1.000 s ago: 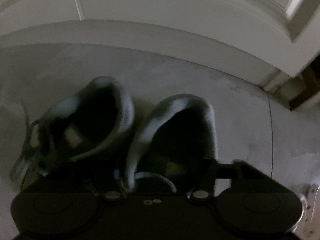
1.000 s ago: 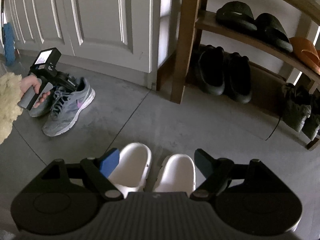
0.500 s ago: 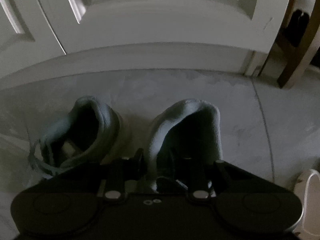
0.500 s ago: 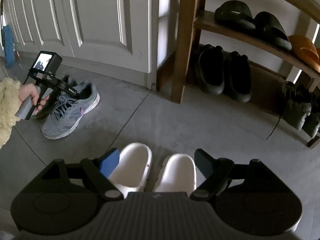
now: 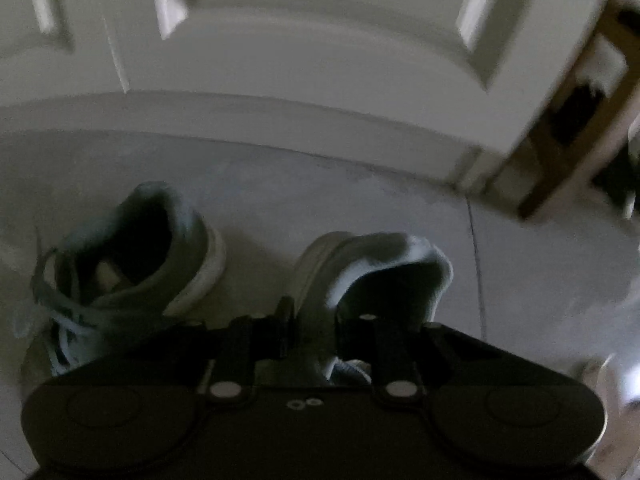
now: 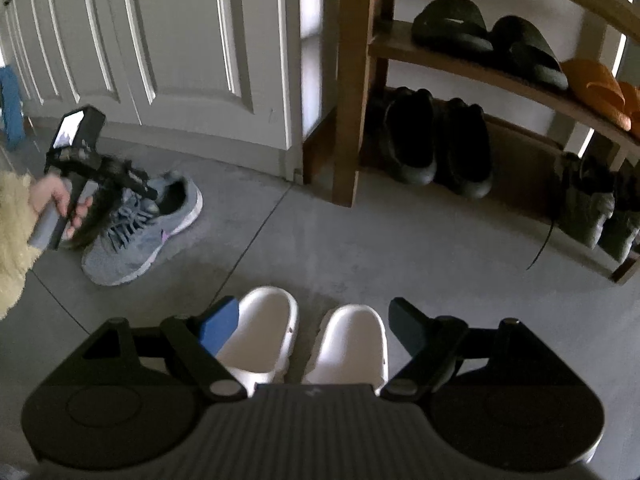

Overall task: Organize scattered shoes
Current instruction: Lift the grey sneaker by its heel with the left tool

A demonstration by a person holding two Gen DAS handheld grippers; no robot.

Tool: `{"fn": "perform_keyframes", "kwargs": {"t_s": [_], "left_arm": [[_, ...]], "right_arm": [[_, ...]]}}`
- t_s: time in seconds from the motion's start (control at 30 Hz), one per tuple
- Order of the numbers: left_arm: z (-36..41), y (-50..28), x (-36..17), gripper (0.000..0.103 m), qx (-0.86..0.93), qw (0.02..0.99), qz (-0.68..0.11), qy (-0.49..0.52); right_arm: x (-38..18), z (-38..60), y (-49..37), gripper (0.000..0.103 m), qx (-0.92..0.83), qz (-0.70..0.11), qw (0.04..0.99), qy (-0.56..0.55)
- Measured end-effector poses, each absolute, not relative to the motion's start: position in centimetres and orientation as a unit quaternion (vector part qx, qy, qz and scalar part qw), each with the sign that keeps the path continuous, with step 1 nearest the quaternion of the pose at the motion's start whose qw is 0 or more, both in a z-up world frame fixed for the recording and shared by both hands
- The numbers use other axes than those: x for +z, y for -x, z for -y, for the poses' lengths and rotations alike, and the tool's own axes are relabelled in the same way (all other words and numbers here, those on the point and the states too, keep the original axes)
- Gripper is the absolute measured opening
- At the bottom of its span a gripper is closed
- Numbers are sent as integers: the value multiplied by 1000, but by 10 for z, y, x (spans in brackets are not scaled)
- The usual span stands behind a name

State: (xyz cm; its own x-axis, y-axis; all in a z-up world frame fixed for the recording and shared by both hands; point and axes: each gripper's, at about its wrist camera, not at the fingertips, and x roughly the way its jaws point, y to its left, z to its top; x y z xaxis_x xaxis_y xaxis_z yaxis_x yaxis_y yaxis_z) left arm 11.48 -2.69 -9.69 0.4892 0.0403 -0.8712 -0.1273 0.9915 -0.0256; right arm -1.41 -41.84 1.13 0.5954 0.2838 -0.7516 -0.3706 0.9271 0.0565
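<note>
Two grey sneakers lie on the floor by the white doors. In the left wrist view my left gripper (image 5: pixel 320 316) straddles the inner wall of the right-hand sneaker (image 5: pixel 400 264); its jaws are closing and pinch that wall. The other sneaker (image 5: pixel 160 240) lies apart to the left. From the right wrist view a hand in a fuzzy yellow sleeve holds the left gripper (image 6: pixel 140 188) at the collar of the grey sneaker (image 6: pixel 132 240). My right gripper (image 6: pixel 314 320) stands open over a pair of white clogs (image 6: pixel 264 320), one finger outside each clog.
A wooden shoe rack (image 6: pixel 356 120) stands at the right, holding black shoes (image 6: pixel 436 144), black slides (image 6: pixel 480 40), orange slides (image 6: pixel 596 84) and dark grey shoes (image 6: pixel 588 208). White panelled doors (image 6: pixel 180 40) line the back. Bare concrete floor lies between sneakers, clogs and rack.
The left gripper's jaws have narrowed from wide apart onto the sneaker's wall, and the gripped sneaker has shifted right, towards the rack. The right gripper and the clogs have stayed put.
</note>
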Motion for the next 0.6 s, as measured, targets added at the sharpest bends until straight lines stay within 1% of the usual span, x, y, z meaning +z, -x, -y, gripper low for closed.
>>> {"fn": "perform_keyframes", "kwargs": {"t_s": [0.1,0.17,0.3,0.47,0.6], "left_arm": [[19,-115,-96,17,48,859,-503,84],[18,-111,-92,16,42,857,-505,90],[30,-97,-84,16,34,863,-500,68],[49,-72,-70,17,39,879,-473,49],[68,-62,-75,19,31,880,-473,11]], "right_arm": [[16,416,17,84,187,-399,896,62],[18,415,19,84,189,-392,898,69],[16,418,19,84,189,-396,896,66],[14,422,14,84,188,-405,894,49],[16,420,16,84,193,-394,897,60]]}}
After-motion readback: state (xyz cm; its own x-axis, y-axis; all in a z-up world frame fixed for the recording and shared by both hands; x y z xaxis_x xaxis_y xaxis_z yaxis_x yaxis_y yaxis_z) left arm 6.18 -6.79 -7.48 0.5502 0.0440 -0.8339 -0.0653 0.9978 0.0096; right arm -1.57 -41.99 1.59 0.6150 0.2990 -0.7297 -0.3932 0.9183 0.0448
